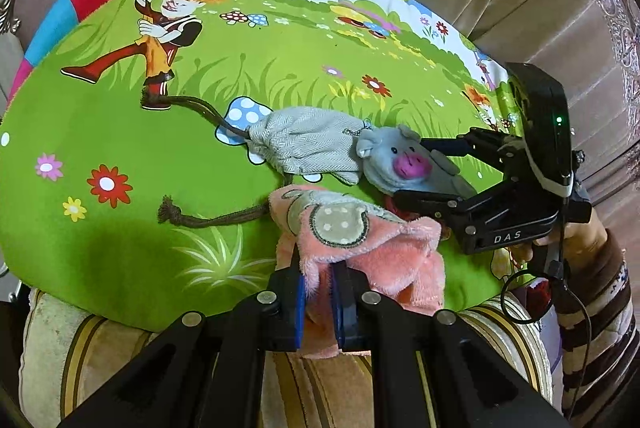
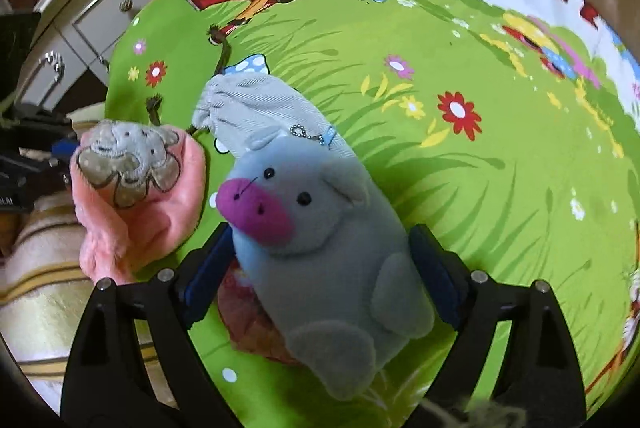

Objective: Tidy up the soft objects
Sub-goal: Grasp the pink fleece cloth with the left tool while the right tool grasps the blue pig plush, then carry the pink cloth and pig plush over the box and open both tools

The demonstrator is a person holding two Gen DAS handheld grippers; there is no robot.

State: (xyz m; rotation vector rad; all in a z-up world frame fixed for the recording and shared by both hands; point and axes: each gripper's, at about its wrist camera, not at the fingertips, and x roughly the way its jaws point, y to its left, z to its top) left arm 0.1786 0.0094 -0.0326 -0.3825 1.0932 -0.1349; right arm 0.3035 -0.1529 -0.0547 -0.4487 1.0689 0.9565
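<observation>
1. The pink plush cloth (image 1: 360,260) runs down between the left jaws, so its lower edge is covered by them.
2. A reddish thing (image 2: 248,324) lies under the grey pig toy (image 2: 320,252) between the right jaws; too little shows to tell what it is.
3. The person's sleeve (image 1: 592,328), behind the right jaws, is cut off by the picture's edge.

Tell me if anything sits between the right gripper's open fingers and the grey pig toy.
Nothing visible does. The right gripper is open with the pig toy already between its fingers, a gap at each side. The pink cloth lies off to the side, pinched by the left gripper.
</observation>
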